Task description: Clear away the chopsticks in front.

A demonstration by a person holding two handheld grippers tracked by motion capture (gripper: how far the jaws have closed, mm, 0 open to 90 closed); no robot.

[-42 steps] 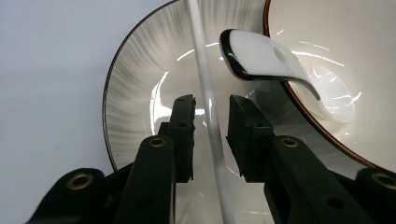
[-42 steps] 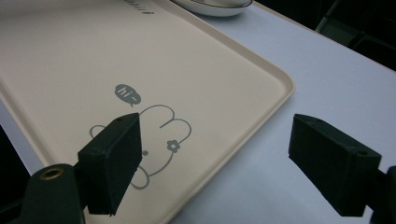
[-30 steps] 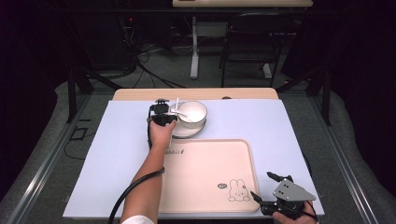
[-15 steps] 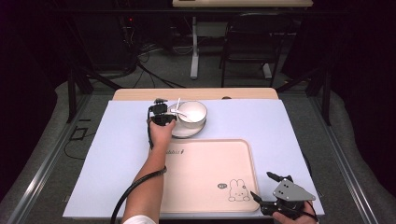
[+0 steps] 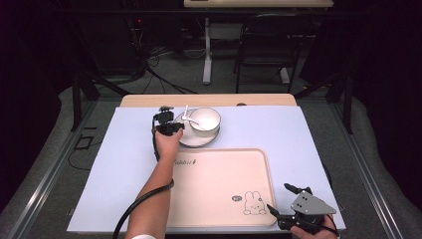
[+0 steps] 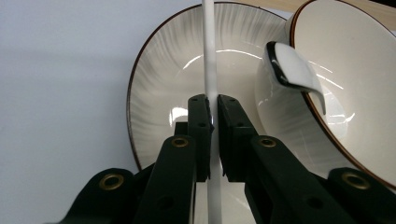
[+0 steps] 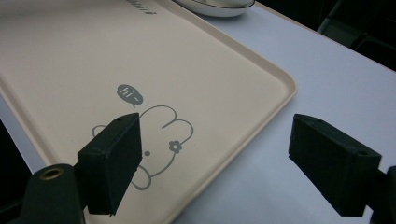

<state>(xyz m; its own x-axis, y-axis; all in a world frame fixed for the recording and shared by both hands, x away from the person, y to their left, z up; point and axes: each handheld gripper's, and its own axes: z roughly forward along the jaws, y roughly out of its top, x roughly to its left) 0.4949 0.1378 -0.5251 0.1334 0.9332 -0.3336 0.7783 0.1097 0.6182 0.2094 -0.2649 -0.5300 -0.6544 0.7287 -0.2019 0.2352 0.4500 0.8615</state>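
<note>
1. The left gripper is matte black, and its camera's view shows two flat-faced jaws on angled links, each link fixed with brass-ringed rivets.
2. A black cable trails from that gripper along the person's bare left forearm, looping near the elbow; a white sleeve edge shows at the bottom of the high view.
3. The right gripper is also black, with blocky rectangular pads on its jaws and one brass-ringed rivet visible on the near link.
4. A grey three-cornered plate, dotted with small dark screw holes, sits on top of the right gripper in the high view.
</note>
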